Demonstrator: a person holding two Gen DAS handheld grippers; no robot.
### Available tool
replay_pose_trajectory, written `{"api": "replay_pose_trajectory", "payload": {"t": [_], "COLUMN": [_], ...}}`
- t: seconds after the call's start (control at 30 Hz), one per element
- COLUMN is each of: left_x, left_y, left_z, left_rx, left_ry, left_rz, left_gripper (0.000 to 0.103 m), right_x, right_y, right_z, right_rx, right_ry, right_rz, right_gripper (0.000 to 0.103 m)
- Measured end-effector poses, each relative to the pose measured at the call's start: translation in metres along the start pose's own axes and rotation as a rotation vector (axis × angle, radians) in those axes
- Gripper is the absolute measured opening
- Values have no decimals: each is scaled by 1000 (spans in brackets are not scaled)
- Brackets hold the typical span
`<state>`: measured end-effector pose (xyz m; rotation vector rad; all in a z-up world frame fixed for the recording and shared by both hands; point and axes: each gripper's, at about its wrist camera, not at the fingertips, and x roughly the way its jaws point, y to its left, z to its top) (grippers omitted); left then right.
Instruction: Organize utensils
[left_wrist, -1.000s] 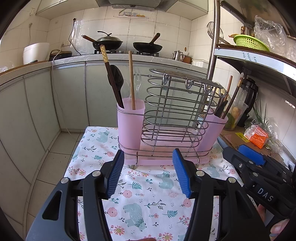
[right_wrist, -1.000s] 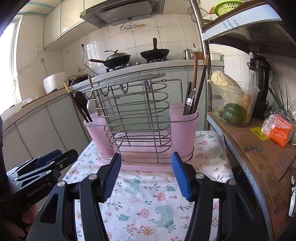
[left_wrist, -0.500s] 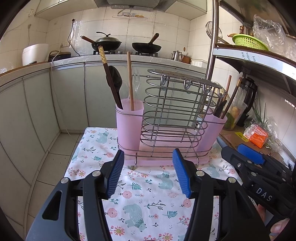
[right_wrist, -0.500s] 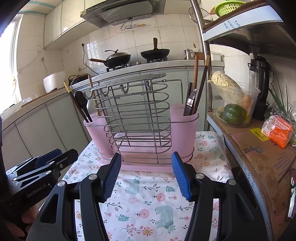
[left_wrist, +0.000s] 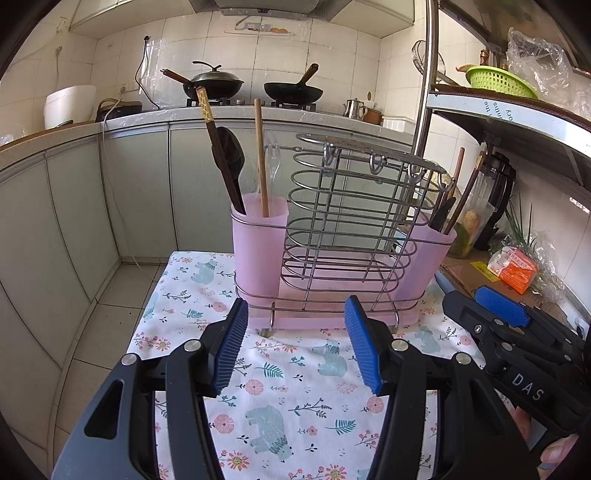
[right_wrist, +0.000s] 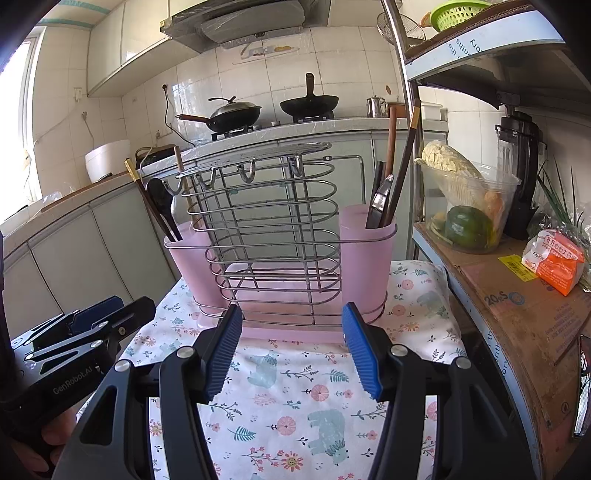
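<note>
A wire rack (left_wrist: 343, 236) with two pink cups stands on a floral cloth (left_wrist: 280, 398). The left cup (left_wrist: 258, 251) holds a dark chopstick, a black spoon (left_wrist: 231, 155) and a wooden chopstick (left_wrist: 260, 158). The right cup (right_wrist: 367, 254) holds chopsticks and dark utensils (right_wrist: 384, 195). My left gripper (left_wrist: 295, 347) is open and empty, a little in front of the rack. My right gripper (right_wrist: 291, 347) is open and empty, also in front of the rack (right_wrist: 266, 236). Each gripper shows at the side of the other's view.
A metal shelf unit stands to the right with a clear tub of vegetables (right_wrist: 465, 206), a blender (right_wrist: 521, 166) and an orange packet (right_wrist: 557, 262). Cabinets and a counter with two woks (left_wrist: 218, 81) lie behind. Tiled floor drops off left of the cloth.
Both views have barely shifted; the left gripper view has drifted slightly. Both grippers stay open and empty.
</note>
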<state>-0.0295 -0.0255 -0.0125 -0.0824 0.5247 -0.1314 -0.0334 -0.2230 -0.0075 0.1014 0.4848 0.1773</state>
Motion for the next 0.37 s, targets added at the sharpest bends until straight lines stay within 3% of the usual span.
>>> {"api": "replay_pose_trajectory", "payload": {"t": [0.37], "left_x": [6], "left_y": [2], "left_z": [-2], "left_rx": [-3], "left_ry": [15], "left_rz": [-4], "left_gripper": [55], "right_x": [4], "right_y": [-1], "right_z": [-1], "right_rx": [-1], "right_ry": [8], "right_rz": [-3], "right_gripper": [56]}}
